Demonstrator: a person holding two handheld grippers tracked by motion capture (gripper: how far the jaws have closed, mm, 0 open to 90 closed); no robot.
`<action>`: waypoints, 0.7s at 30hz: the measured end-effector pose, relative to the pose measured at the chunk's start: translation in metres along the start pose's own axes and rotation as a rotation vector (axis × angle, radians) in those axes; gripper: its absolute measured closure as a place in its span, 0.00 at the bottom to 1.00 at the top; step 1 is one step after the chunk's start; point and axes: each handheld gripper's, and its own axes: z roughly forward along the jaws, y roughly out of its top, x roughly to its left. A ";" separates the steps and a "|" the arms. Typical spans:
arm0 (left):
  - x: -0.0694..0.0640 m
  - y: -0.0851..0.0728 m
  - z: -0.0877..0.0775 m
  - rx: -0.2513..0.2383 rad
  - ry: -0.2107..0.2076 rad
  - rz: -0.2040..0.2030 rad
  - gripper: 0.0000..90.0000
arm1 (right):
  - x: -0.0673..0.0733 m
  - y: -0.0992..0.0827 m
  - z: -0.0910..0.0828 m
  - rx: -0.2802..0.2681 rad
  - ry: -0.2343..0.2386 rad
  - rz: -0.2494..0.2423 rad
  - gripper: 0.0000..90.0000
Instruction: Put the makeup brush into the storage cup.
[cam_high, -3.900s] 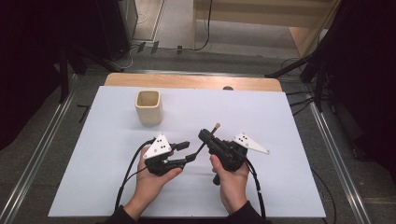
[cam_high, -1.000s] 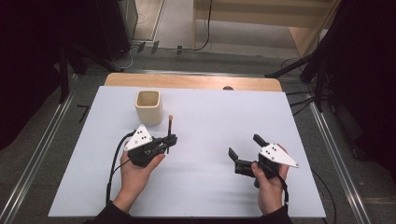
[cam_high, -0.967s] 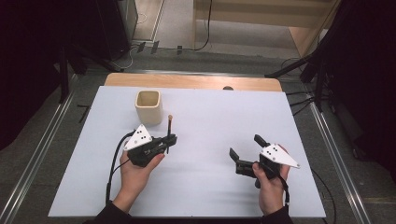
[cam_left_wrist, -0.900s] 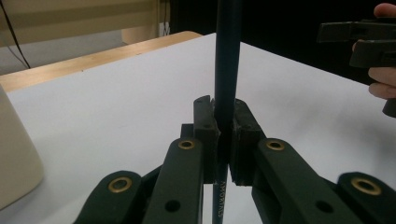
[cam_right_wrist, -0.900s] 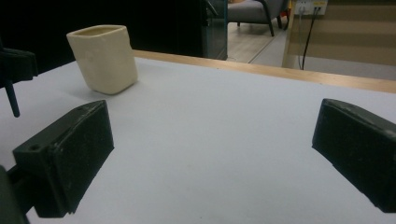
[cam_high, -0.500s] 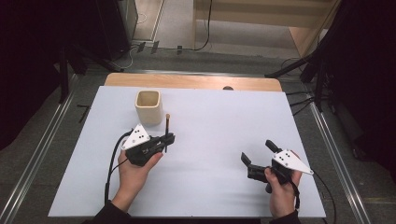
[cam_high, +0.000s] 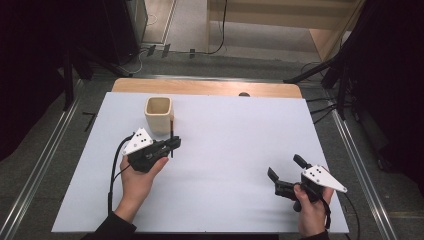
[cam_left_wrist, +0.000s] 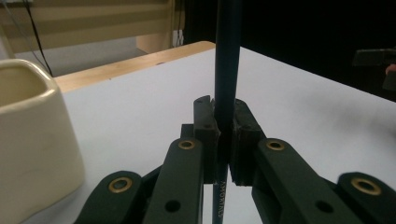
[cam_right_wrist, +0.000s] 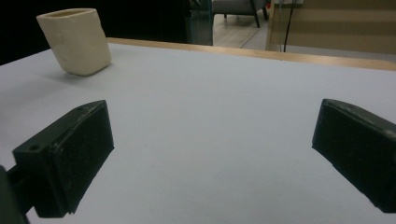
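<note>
Between the left claw's (cam_left_wrist: 224, 140) pads stands a pencil (cam_left_wrist: 227, 70).

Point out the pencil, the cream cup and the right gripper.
pencil (cam_left_wrist: 227, 60), left gripper view, on its dark shaft above the pads.
cream cup (cam_high: 159, 116), high view, on its front wall.
right gripper (cam_high: 285, 167), high view, midway between its fingertips.

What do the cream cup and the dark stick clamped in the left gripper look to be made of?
Cup: probably glazed ceramic, going by its thick rounded rim and smooth, softly shiny cream walls. Stick: seemingly a painted wooden pencil, being slim, straight and dark with a satin sheen and small printed lettering near its lower end; plastic cannot be ruled out. Left gripper: jaws of matte black, likely plastic.
</note>
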 end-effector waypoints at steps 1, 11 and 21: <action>0.002 0.001 -0.001 -0.002 0.006 0.003 0.94 | -0.001 -0.001 -0.001 0.005 0.000 -0.002 0.00; 0.014 0.010 -0.003 -0.014 0.026 -0.010 0.94 | -0.008 -0.008 -0.008 0.020 -0.008 -0.008 0.00; 0.026 0.023 -0.005 -0.029 0.052 -0.008 0.94 | -0.010 -0.010 -0.010 0.024 -0.004 0.000 0.00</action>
